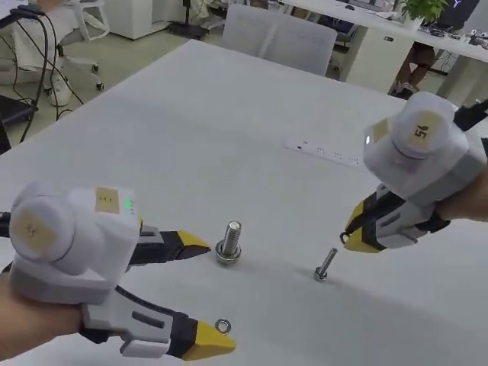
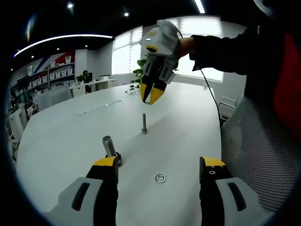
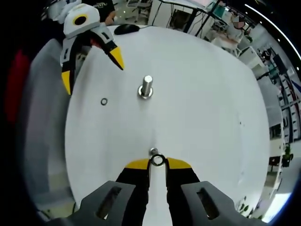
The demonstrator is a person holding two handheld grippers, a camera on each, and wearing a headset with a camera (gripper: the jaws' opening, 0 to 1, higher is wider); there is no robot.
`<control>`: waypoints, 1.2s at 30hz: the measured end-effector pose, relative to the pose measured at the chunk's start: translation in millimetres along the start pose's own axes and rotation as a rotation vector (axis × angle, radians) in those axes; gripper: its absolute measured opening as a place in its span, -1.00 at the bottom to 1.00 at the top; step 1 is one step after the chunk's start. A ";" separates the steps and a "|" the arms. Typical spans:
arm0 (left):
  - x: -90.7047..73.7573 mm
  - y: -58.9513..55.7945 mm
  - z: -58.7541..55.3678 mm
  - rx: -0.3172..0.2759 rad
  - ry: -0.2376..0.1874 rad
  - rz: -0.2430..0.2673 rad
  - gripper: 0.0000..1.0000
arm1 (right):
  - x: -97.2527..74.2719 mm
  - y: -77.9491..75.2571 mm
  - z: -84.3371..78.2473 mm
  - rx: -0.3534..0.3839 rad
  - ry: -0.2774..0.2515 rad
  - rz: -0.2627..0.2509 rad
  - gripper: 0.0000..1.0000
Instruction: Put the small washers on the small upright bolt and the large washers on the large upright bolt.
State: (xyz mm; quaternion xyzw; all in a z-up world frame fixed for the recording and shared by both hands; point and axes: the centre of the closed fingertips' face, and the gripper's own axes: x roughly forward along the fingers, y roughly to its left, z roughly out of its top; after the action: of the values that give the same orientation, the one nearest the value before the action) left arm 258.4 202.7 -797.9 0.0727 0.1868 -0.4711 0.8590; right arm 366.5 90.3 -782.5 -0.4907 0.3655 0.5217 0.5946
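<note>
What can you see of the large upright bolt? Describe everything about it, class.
The large upright bolt looks like silvery steel: a threaded shank with a flat top, standing straight on its wider foot on the white table. A metal ring, seemingly a washer, sits round its foot; how many I cannot tell. The open left hand-held gripper has one yellow jaw tip close beside it, not touching. The small bolt stands apart on its other side.
</note>
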 end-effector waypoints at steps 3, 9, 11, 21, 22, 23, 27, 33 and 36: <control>-0.5 0.8 -0.5 -0.002 0.000 0.003 0.39 | 4.4 -1.4 1.1 -0.004 0.006 0.010 -0.72; -0.5 2.0 -1.5 -0.007 -0.001 0.006 0.39 | 16.0 -4.8 -3.3 -0.009 0.023 0.029 -0.72; -0.5 2.2 -1.8 -0.007 0.000 0.006 0.38 | 18.5 -5.2 -5.3 -0.011 0.031 0.032 -0.72; -0.2 3.7 -2.4 -0.010 0.000 0.009 0.38 | 26.3 -3.1 -6.9 -0.017 0.048 0.052 -0.72; -0.4 4.1 -2.5 -0.011 0.000 0.010 0.38 | 26.9 -3.1 -7.0 -0.016 0.049 0.053 -0.72; -0.6 4.4 -2.6 -0.011 0.000 0.010 0.38 | 27.5 -2.9 -7.1 -0.015 0.051 0.055 -0.72; -1.2 4.9 -2.8 -0.013 -0.001 0.012 0.38 | 28.7 -2.9 -7.8 -0.019 0.061 0.055 -0.72; -1.1 5.2 -3.0 -0.014 0.000 0.011 0.38 | 32.3 -1.4 -9.3 -0.012 0.064 0.063 -0.72; -1.3 5.7 -3.1 -0.016 -0.001 0.011 0.38 | 33.9 -0.9 -9.4 -0.009 0.062 0.066 -0.72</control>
State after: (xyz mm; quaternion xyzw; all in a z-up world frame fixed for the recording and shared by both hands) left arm 261.7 207.8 -800.5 0.0668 0.1897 -0.4648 0.8622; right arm 374.5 90.2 -816.8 -0.4971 0.3975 0.5272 0.5630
